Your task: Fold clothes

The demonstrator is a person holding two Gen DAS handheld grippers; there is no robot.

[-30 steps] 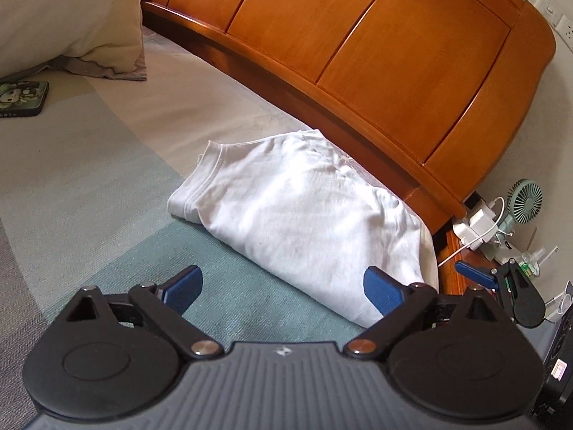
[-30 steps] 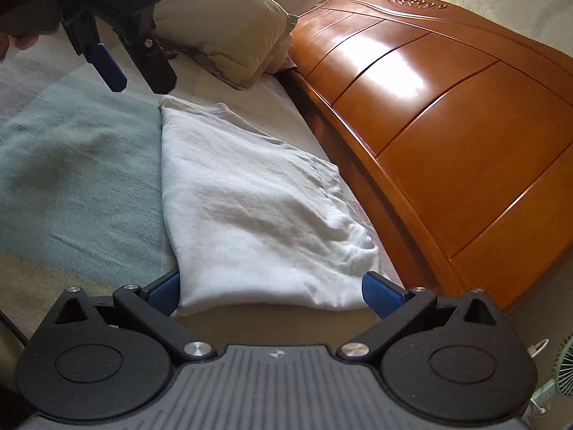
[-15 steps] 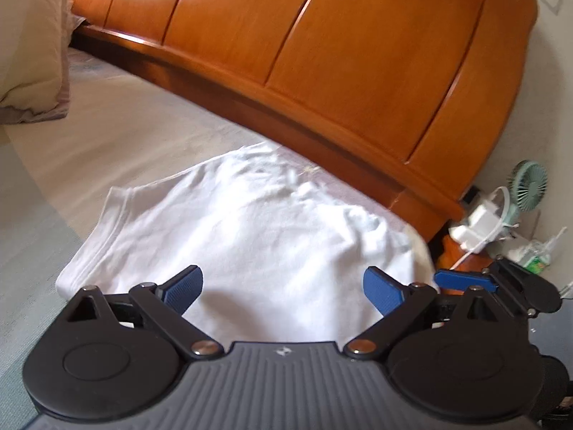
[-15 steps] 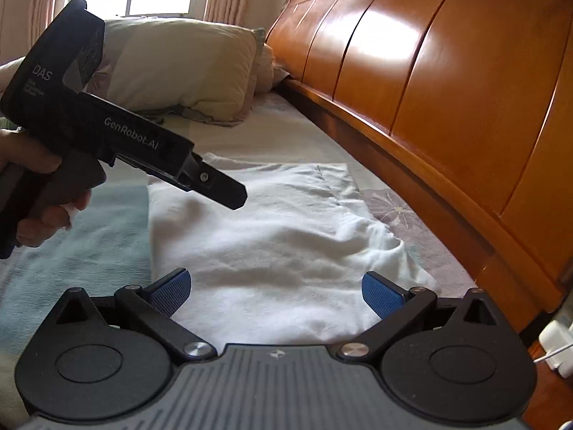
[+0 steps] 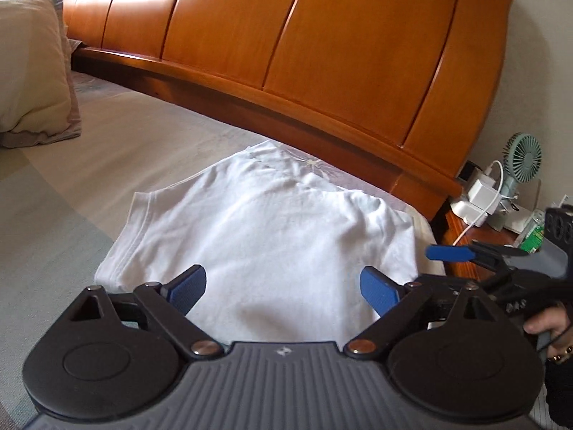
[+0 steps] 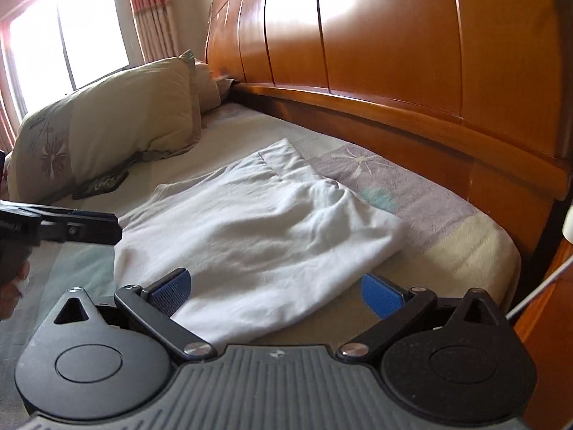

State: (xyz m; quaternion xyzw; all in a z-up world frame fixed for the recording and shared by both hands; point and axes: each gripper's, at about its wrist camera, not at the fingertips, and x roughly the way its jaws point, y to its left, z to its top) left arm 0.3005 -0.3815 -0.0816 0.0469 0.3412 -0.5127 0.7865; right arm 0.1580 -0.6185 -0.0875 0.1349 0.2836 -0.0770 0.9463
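Jaws, both units: spread wide, holding nothing. Your left gripper [image 5: 283, 288] and right gripper [image 6: 275, 288] hover level over the near edge of the folded white shirt [image 5: 272, 229] lying on the bed [image 6: 447, 247] near the headboard [image 5: 322, 53].

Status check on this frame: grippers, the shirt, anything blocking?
Left gripper open, empty, over the shirt's near edge. Right gripper open, empty. White shirt lies folded on the bed, by the headboard. Nothing on it.
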